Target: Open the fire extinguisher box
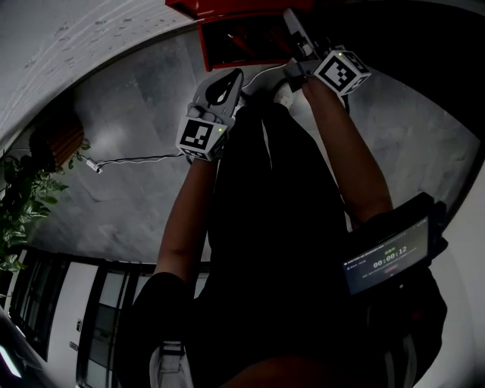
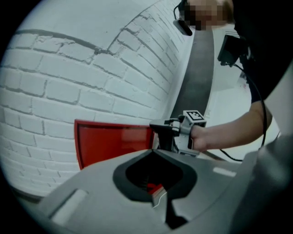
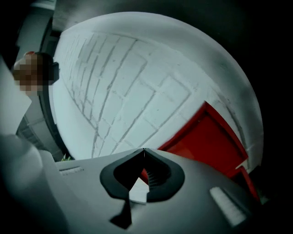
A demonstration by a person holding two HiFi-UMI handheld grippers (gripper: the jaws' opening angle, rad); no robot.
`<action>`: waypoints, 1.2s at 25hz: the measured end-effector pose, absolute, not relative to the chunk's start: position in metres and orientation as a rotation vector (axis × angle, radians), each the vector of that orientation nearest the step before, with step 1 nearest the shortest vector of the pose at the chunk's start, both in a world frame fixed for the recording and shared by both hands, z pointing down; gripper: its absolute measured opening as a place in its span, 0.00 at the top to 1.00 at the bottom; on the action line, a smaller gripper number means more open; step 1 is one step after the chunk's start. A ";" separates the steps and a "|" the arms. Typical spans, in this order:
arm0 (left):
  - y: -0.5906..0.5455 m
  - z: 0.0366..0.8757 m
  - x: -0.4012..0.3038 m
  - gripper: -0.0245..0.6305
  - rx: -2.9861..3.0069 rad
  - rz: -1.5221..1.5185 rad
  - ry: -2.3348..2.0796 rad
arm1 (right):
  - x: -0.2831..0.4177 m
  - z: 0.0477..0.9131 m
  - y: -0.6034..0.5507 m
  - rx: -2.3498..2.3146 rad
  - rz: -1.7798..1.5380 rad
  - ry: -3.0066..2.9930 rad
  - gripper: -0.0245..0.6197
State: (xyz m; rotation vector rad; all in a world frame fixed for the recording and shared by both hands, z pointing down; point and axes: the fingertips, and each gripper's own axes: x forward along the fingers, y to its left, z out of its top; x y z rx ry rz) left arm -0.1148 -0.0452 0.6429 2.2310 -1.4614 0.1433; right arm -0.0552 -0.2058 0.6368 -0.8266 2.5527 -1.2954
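A red fire extinguisher box point(image 1: 241, 39) hangs on a white brick wall; its red front point(image 2: 114, 141) faces me in the left gripper view and shows at the right point(image 3: 206, 141) in the right gripper view. My right gripper point(image 1: 291, 17) reaches up to the box's right edge point(image 2: 163, 131); its jaw tips point(image 3: 144, 150) meet with nothing seen between them. Lower and to the left, my left gripper point(image 1: 235, 77) is held back from the box. Its jaws point(image 2: 153, 150) also stand shut and empty.
White brick wall point(image 2: 82, 68) surrounds the box. A dark vertical strip point(image 2: 197, 73) runs to the box's right. On the grey stone floor point(image 1: 129, 197) lies a white cable point(image 1: 136, 159). A potted plant point(image 1: 23, 197) stands at left. A small screen device point(image 1: 386, 261) sits by my right arm.
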 end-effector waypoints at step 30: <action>0.012 0.309 -0.035 0.96 2.659 -0.016 -1.266 | -0.009 0.283 0.001 -0.212 -0.305 3.168 0.95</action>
